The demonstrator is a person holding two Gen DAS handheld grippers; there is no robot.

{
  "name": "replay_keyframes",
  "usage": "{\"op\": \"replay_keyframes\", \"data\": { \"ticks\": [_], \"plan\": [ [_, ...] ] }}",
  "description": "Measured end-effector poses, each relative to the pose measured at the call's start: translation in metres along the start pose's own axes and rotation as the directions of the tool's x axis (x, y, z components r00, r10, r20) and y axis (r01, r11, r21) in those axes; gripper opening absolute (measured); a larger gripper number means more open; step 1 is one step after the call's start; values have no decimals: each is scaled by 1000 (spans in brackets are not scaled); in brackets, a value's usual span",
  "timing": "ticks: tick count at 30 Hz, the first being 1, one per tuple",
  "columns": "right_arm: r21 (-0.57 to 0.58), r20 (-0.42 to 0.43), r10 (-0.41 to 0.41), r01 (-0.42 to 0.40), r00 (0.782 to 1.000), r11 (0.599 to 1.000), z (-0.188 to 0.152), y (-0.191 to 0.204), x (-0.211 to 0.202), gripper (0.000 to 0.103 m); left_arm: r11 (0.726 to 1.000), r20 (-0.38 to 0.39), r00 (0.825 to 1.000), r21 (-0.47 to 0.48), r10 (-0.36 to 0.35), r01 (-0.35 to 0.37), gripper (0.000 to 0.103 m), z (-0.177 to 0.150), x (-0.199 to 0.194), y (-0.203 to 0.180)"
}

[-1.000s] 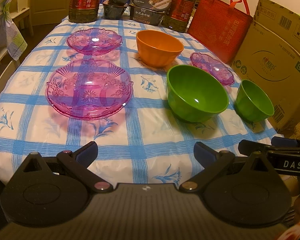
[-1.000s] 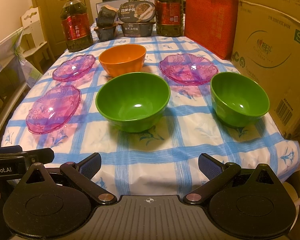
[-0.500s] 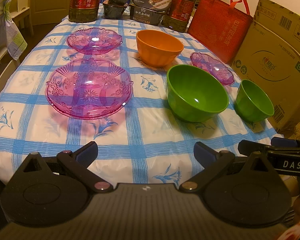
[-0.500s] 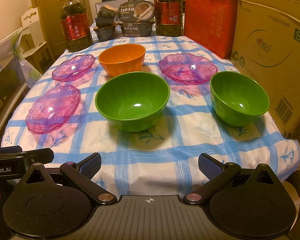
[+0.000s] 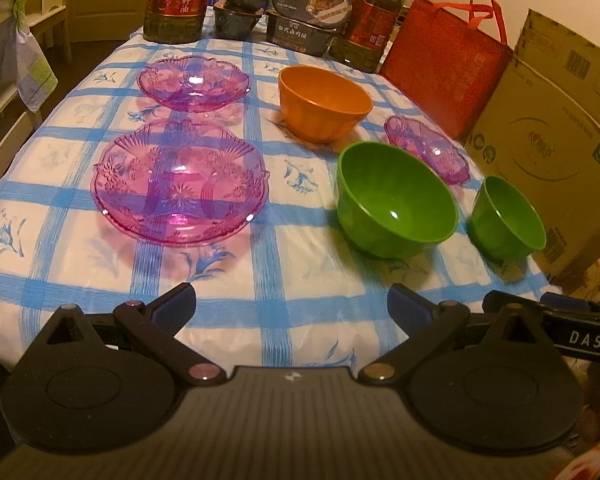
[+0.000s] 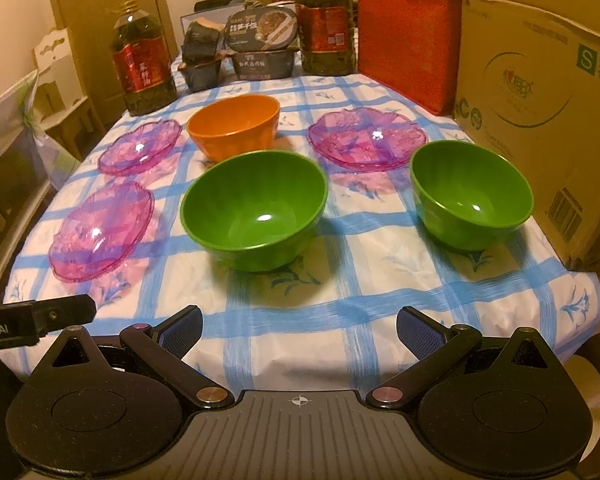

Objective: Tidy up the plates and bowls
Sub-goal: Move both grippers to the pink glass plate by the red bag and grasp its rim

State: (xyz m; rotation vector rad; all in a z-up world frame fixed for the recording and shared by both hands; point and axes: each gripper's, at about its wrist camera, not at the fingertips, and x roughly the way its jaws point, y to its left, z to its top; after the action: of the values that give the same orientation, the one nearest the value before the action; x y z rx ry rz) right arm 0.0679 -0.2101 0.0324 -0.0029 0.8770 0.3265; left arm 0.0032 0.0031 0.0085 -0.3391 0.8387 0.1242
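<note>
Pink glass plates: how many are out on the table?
3. The far-left plate sits beside the orange bowl; the near-left plate lies left of the big green bowl; the right plate is behind the smaller green bowl. None seems hidden.

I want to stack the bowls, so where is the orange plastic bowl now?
In the right wrist view, the orange plastic bowl sits mid-table, just behind the large green bowl, between two pink glass plates.

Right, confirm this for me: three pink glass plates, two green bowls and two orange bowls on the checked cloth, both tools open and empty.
Wrong on one count: there is only one orange bowl, as the right wrist view shows. The rest stands: three pink glass plates, two green bowls, with the left tool and right tool open and empty.
</note>
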Motion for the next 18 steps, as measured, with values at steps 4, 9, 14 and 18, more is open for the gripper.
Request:
{"op": "replay_keyframes", "data": {
  "ticks": [4,9,14,18],
  "plan": [
    [36,24,-1,0,1000,999,8,-11,-1,103,1000,3,1000,-3,-11,11,101,9,2,-3],
    [74,47,-4,1,999,997,25,-27,-1,103,999,-7,999,-14,-42,42,101,29,12,-10],
    [125,73,-7,-2,997,992,48,-49,2,103,995,-14,994,1,-104,104,101,56,27,-29],
    [124,94,-35,23,995,992,71,-69,7,102,988,-9,988,16,-152,152,101,82,44,-51]
  ]
}}
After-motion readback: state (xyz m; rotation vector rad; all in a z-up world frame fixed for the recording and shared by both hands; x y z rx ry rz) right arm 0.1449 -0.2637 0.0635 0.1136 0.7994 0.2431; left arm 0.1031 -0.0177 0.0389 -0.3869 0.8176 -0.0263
